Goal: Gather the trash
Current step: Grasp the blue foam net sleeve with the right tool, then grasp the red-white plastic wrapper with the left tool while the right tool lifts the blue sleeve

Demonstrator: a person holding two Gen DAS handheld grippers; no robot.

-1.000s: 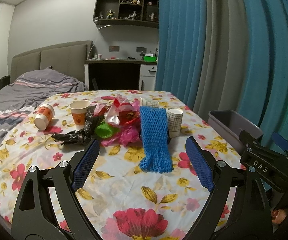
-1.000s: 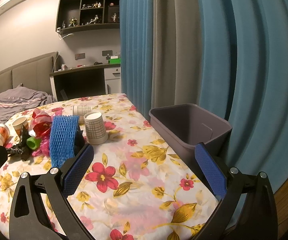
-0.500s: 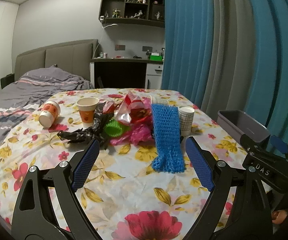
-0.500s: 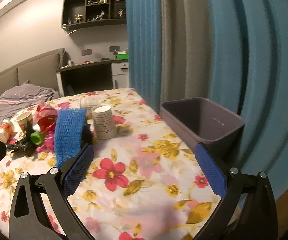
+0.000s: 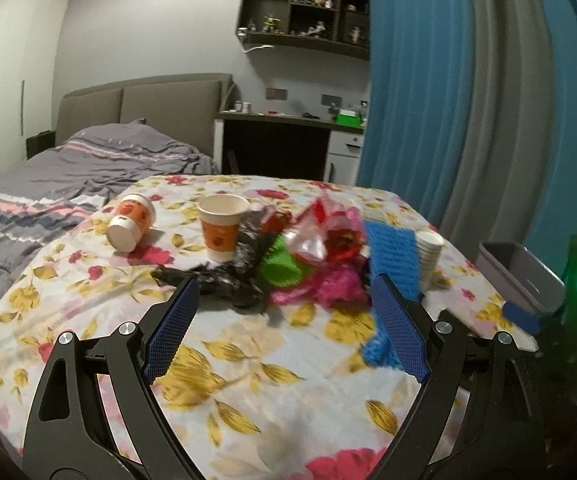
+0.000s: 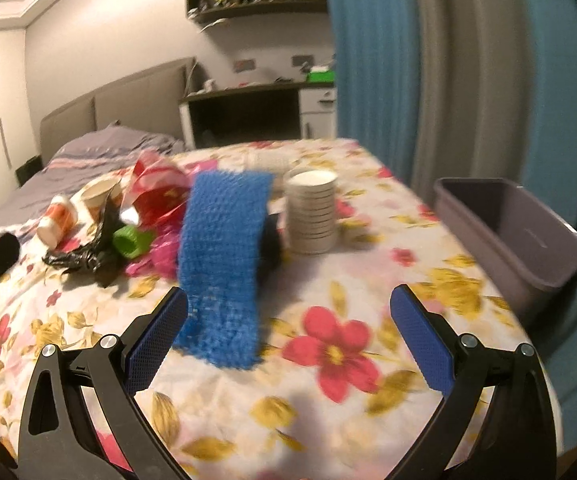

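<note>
- The left hand-held gripper [image 5: 284, 300] hangs above the near part of the table [image 5: 248, 380], its blue-padded jaws spread wide with nothing between them.
- The right hand-held gripper [image 6: 288, 308] stands just as wide and has hold of nothing; its left pad sits in front of the lower edge of the blue mesh sleeve [image 6: 224, 256], and whether they touch cannot be told.
- The trash lies in a heap across the middle of the table, on a flowered cloth.
- Toward the left edge an orange-printed paper cup [image 5: 130, 222] lies on its side, well apart from the heap.
- A second orange-printed cup [image 5: 222, 226] stands upright just beside the heap's left end.
- In front of that cup lies a crumpled black plastic bag [image 5: 224, 280], touching a green ribbed piece [image 5: 282, 266].
- Behind and right of the green piece sit a red-and-clear wrapper [image 5: 320, 232] and crumpled pink plastic [image 5: 328, 284].
- The blue mesh sleeve leans over the heap's right end and runs down toward the near edge.
- A white gridded paper cup [image 6: 312, 210] stands upside down just to the right of the sleeve.
- A grey plastic bin [image 6: 508, 228] sits at the table's right edge, open at the top; nothing shows inside the part in view.
- Both views are blurred.
</note>
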